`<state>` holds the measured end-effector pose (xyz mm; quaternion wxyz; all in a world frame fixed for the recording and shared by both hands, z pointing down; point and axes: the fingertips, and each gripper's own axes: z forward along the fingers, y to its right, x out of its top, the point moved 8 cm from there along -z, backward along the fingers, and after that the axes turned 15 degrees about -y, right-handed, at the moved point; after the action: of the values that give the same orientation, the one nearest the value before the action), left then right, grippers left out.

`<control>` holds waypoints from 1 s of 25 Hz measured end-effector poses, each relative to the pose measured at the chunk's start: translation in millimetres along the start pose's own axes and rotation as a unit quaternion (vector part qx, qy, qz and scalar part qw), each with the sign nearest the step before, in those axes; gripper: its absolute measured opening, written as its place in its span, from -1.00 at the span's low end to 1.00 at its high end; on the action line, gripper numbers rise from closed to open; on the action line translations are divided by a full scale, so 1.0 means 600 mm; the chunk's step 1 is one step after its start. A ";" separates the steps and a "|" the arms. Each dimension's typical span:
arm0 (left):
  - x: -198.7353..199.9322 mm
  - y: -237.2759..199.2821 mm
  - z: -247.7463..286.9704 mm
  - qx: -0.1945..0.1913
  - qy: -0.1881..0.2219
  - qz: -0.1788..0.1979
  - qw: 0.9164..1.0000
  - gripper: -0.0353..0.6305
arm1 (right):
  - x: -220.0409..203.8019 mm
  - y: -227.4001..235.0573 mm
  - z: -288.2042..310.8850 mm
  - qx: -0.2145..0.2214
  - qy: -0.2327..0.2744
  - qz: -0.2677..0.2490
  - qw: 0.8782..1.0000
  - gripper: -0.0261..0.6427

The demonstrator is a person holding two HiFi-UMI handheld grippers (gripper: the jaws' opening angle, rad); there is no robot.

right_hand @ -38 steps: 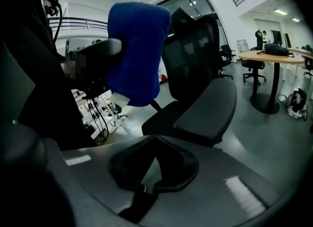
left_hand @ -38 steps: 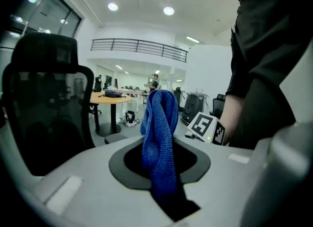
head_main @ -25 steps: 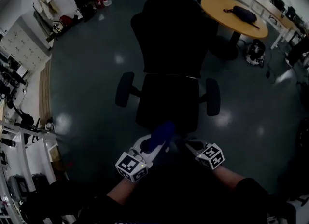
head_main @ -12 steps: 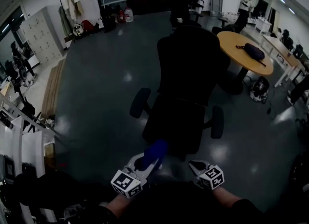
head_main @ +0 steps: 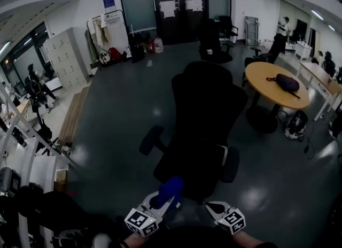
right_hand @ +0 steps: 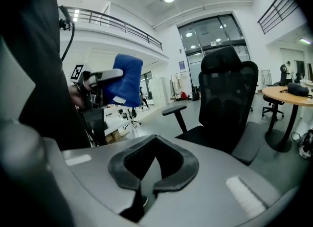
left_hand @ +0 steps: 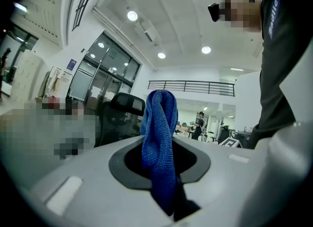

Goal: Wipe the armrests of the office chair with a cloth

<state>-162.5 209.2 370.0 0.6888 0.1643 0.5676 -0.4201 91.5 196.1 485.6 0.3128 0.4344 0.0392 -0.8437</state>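
- The office chair (head_main: 206, 129), black with a tall backrest, stands in the open floor, its seat turned toward the person.
- A round wooden table (head_main: 267, 89) stands beyond the chair's right side, well apart from it, with a dark bag (head_main: 287, 83) on top.
- The chair's two armrests jut out on either side of the seat: the left armrest (head_main: 152, 140) and the right armrest (head_main: 231, 171). Neither is touched by anything.
- The left gripper (head_main: 162, 203) is held low in front of the seat's front edge, off the chair. Its jaws are clamped together on the cloth, as the left gripper view shows plainly.
- The right gripper (head_main: 215, 208) hangs beside it, also in front of the seat. Its jaws are pressed together with nothing between them.
- The blue cloth (head_main: 169, 190) stands up in a folded bunch out of the left gripper's jaws, clear of both armrests.
- Progress, as I judge it: the cloth is in hand, but wiping has not begun. Both armrests remain to be done, and the left one lies nearer the cloth.
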 end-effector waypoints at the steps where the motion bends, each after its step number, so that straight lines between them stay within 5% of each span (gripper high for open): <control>1: 0.001 0.015 0.009 0.003 -0.003 -0.001 1.000 -0.59 | -0.001 0.007 -0.016 0.003 0.011 0.005 1.000 -0.91; 12: 0.000 0.117 0.049 0.002 -0.037 0.013 0.999 -0.58 | 0.022 0.035 -0.096 0.042 0.105 0.033 0.993 -0.91; 25: 0.011 0.083 0.008 -0.044 -0.012 0.042 0.998 -0.58 | 0.100 -0.025 -0.118 -0.005 0.146 0.022 0.989 -0.91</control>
<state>-121.7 232.7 352.8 0.7189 0.1523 0.5698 -0.3678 107.6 202.4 393.1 0.3243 0.5520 0.0797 -0.7640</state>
